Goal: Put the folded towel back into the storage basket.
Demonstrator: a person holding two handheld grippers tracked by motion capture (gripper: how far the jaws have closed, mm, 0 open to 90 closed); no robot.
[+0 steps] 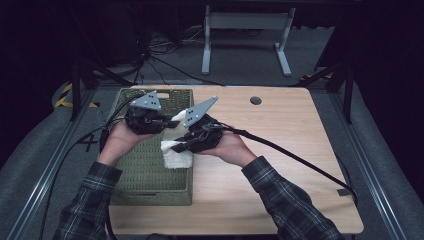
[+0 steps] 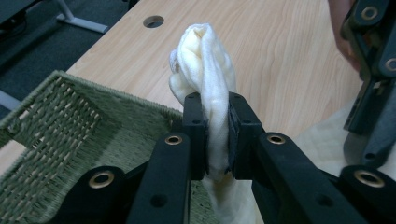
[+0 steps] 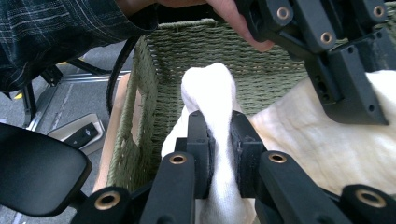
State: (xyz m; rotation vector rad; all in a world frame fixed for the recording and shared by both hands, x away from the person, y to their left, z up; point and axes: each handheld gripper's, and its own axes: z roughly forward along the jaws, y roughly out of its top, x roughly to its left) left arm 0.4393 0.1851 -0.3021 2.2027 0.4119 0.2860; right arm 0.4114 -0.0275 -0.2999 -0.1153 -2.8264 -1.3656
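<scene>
A white cloth hangs over the right rim of a green woven basket at the table's left. My left gripper is shut on a bunched fold of the cloth, which sticks up between its pads. My right gripper is shut on another bunched part of the cloth, with the basket's inner wall behind it. Both grippers are held close together above the basket's right edge. In the right gripper view, more of the cloth spreads to the right under the other gripper's jaws.
The wooden table stretches to the right of the basket, with a round cable hole near its far edge. Black cables trail from the grippers across the table and off its left side. A white desk frame stands beyond.
</scene>
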